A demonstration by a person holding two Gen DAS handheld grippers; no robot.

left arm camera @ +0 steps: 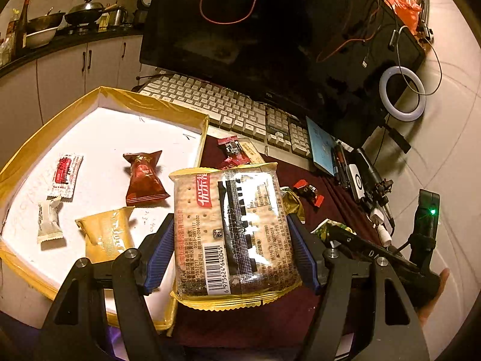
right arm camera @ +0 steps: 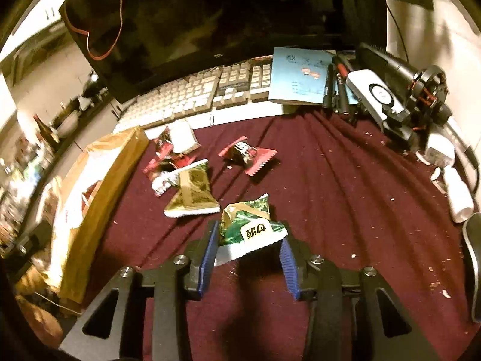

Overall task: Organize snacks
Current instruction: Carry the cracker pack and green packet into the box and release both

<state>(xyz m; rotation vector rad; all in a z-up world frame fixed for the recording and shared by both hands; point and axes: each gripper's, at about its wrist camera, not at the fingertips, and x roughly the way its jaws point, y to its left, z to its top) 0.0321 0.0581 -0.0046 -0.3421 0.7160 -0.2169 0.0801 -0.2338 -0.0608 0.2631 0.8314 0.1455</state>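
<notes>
My left gripper (left arm camera: 231, 249) is shut on a large cracker pack (left arm camera: 228, 228) and holds it above the right edge of a white box with a gold rim (left arm camera: 150, 102). In the box lie a dark red snack (left arm camera: 145, 177), a gold snack (left arm camera: 105, 234), a red-and-white sachet (left arm camera: 64, 176) and a white candy (left arm camera: 49, 221). My right gripper (right arm camera: 248, 246) has its blue pads on both sides of a green snack packet (right arm camera: 251, 225) on the maroon cloth. A gold-green packet (right arm camera: 192, 192) and red-wrapped snacks (right arm camera: 246, 153) lie beyond it.
A keyboard (left arm camera: 228, 108) and a dark monitor (left arm camera: 270, 30) stand behind the cloth. A blue booklet (right arm camera: 297, 75), pens, a ring light (left arm camera: 402, 96) and small devices (right arm camera: 381, 96) crowd the right side. The box's side wall (right arm camera: 99, 198) stands left of the right gripper.
</notes>
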